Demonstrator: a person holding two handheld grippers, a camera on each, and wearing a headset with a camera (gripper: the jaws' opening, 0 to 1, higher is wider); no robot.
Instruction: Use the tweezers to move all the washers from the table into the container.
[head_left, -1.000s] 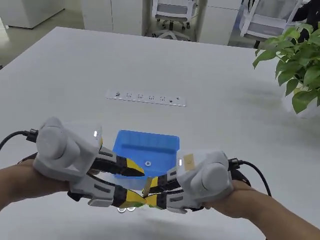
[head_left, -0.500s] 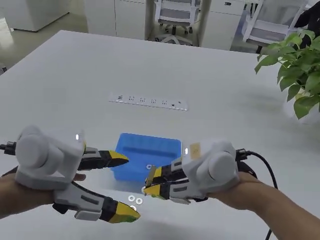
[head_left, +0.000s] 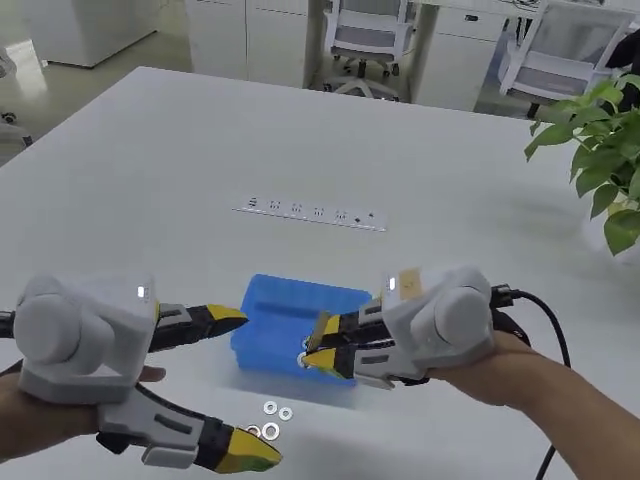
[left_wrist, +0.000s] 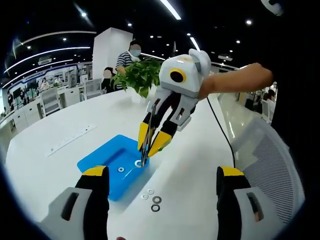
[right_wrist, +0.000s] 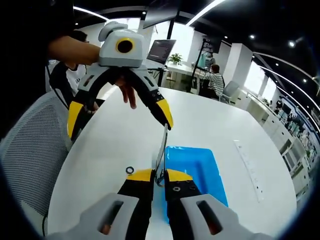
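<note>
A blue container (head_left: 285, 312) sits on the white table, with one washer (left_wrist: 121, 170) lying inside it. My right gripper (head_left: 318, 350) is shut on thin metal tweezers (right_wrist: 162, 150), whose tips reach down over the container's near part (left_wrist: 100, 167). A second washer (left_wrist: 138, 163) sits right at the tweezer tips; I cannot tell if it is pinched. Several loose washers (head_left: 271, 408) lie on the table just in front of the container. My left gripper (head_left: 235, 388) stands wide open to the left, its fingers (left_wrist: 95, 176) on either side of those washers.
A white power strip (head_left: 310, 213) lies further back on the table (head_left: 450, 220). A green plant (head_left: 600, 150) stands at the right edge. Office chairs stand beyond the far edge. One washer (right_wrist: 129, 170) lies left of the container in the right gripper view.
My right gripper has carried the tweezers from the loose washers up over the container. My left gripper has drawn back to the left and opened wide.
</note>
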